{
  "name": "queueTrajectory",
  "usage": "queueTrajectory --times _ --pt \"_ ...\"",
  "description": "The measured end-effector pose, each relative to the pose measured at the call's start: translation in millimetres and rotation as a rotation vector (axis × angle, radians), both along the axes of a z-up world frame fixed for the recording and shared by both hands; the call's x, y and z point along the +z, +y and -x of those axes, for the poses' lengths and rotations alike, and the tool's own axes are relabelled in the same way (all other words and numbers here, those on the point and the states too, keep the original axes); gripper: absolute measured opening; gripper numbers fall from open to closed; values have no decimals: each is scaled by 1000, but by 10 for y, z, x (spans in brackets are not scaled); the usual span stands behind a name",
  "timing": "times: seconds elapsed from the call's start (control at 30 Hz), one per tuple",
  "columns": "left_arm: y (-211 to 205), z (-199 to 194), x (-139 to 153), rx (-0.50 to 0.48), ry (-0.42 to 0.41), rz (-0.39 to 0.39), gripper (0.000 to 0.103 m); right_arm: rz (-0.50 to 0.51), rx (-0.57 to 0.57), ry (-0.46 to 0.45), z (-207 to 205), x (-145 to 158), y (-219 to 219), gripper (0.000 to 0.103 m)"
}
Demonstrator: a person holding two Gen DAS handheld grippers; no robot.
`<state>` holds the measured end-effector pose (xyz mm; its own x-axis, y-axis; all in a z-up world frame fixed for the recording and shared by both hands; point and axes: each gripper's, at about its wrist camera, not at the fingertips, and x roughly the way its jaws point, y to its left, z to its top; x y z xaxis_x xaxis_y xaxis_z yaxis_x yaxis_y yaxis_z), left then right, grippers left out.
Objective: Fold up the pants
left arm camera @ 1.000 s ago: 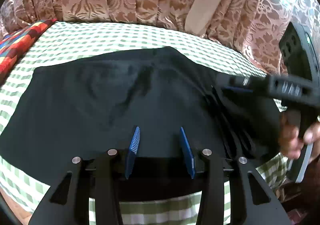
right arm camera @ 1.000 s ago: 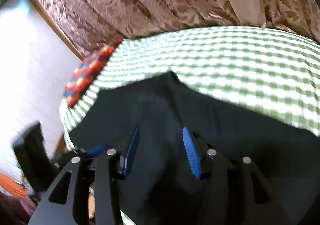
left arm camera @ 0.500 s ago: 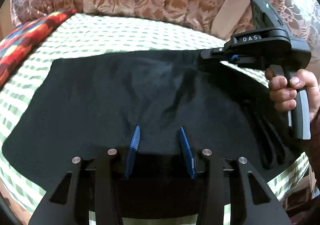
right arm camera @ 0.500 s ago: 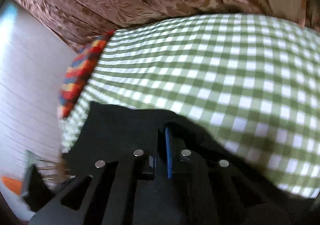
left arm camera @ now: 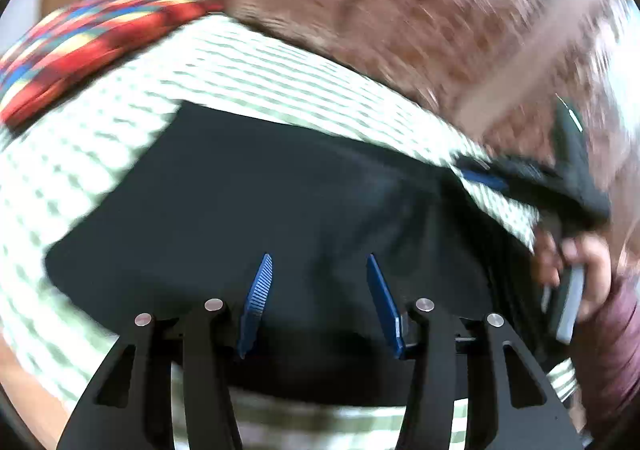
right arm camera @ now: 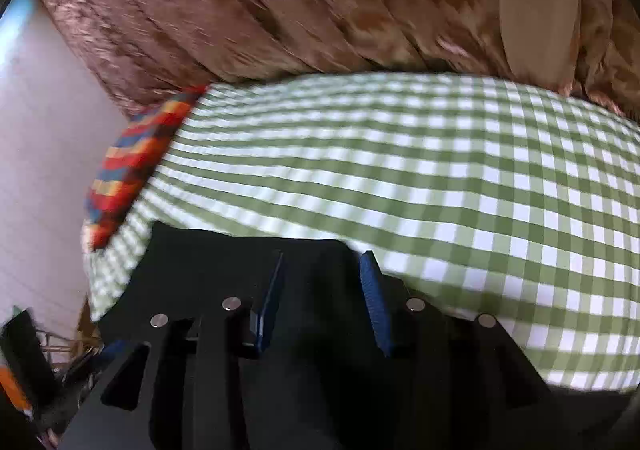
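The black pants [left arm camera: 256, 202] lie spread flat on the green-and-white checked bed cover [left arm camera: 280, 78]. My left gripper [left arm camera: 318, 266] is open and empty, low over the near edge of the pants. My right gripper [right arm camera: 322, 264] is open over the far corner of the pants [right arm camera: 224, 274], with nothing between its blue pads. In the left wrist view the right gripper [left arm camera: 480, 174] shows at the far right corner of the pants, held by a hand [left arm camera: 580, 270].
A red, blue and yellow patterned pillow [left arm camera: 92, 38] lies at the left end of the bed; it also shows in the right wrist view [right arm camera: 132, 166]. Brown floral curtains [right arm camera: 320, 2] hang behind the bed. A white wall [right arm camera: 44, 154] stands at the left.
My right gripper was shut on the pants' far edge half a second ago and has now opened and let go. Both views are blurred from motion.
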<state>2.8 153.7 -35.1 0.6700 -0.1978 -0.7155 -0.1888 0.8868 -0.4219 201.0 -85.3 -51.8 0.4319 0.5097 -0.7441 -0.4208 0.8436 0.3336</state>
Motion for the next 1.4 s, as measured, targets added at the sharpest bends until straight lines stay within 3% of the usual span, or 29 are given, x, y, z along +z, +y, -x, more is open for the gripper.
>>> queueTrajectory --times 0.1,0.27,0.4,0.5,0.57,0.67,0.77,0.8,0.9,1.03,1.1,1.17,1.23,1.33,1.4 --pt "535 288 38 158 16 64 49 2 81 -15 308 113 120 44" --pt "1097 781 -5 350 32 150 49 -22 217 9 882 29 304 44" --pt "1283 1014 -87 417 30 270 49 2 263 37 1150 -178 478 44" --pt "1296 1010 -156 410 23 342 46 2 261 68 1243 -298 501 44" --pt "1231 918 -134 391 19 311 42 -8 265 70 1289 -313 474 44" --pt "1167 725 -152 364 43 234 9 -7 262 78 1308 -357 442 44" --pt "1096 601 -226 358 79 109 1 9 249 102 1268 -520 442 43" --pt "1082 580 -287 374 125 36 0 0 244 108 1262 -573 419 43" --pt "1108 620 -438 370 132 56 0 -16 244 89 1260 -602 404 44" --pt "1089 711 -365 377 125 36 0 -9 248 79 1276 -601 427 45" --pt "1114 811 -323 381 97 78 7 -13 245 75 1289 -593 428 47" --pt "1133 905 -311 389 72 145 25 -12 241 69 1318 -552 435 50" --pt "1145 950 -308 384 45 220 26 -27 228 72 1337 -470 418 54" --pt "1121 946 -355 386 21 318 46 -78 218 34 1401 -256 336 55" --pt "1075 877 -390 383 31 344 46 -112 201 9 1435 -114 238 57"
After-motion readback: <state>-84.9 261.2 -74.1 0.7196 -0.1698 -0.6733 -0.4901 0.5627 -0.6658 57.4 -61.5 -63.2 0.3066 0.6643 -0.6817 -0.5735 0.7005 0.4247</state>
